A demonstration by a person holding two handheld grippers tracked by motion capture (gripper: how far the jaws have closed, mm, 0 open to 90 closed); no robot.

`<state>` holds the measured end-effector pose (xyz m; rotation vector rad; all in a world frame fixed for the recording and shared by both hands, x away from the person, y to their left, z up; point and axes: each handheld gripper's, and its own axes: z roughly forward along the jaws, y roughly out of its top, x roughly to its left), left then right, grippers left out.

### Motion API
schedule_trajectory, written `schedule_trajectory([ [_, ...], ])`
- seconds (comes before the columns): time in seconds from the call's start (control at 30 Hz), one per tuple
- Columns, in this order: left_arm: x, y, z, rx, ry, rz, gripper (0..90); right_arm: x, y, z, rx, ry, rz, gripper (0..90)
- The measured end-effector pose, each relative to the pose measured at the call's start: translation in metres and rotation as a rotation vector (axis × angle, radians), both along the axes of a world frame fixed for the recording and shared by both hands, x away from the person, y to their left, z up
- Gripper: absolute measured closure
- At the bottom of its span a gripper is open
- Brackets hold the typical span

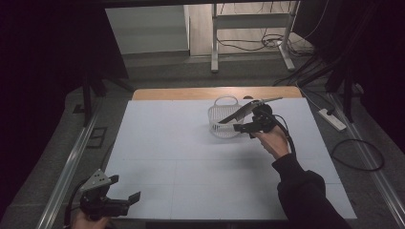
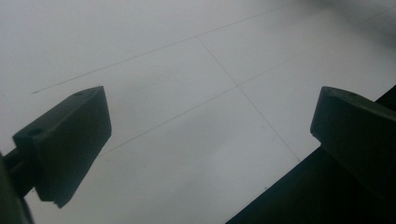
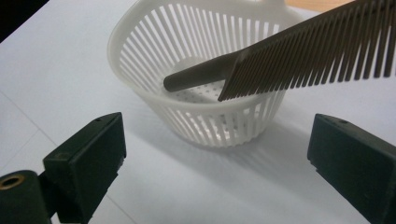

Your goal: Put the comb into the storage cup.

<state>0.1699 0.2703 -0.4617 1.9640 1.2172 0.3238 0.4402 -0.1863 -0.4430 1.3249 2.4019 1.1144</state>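
**Resting comb in basket, both grippers empty**

Item: comb (image 3: 299, 51), dark, handle end down inside the white basket (image 3: 154, 60), toothed end leaning out over the rim; basket stood upright on the table (image 1: 191, 157) toward its far side. Right gripper (image 1: 244, 128) just beside the basket, jaws spread wide, grasping nothing; comb released. Left gripper (image 1: 125, 196) at the near left corner, jaws apart over bare table (image 2: 196, 93). Risk, as judged: the comb overhung the rim and could lever the light basket over or slide out; a brush from the nearby right jaws would cause it.

High overhead forward; right gripper view close on basket (image 3: 205, 84).
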Motion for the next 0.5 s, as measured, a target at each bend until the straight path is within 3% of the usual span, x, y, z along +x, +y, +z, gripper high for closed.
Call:
schedule_trajectory([
  [0.5, 0.001, 0.001, -0.001, -0.010, 0.012, -0.009, 0.0, -0.018, -0.002, 0.004, 0.001, -0.008, 0.064, 3.8],
])
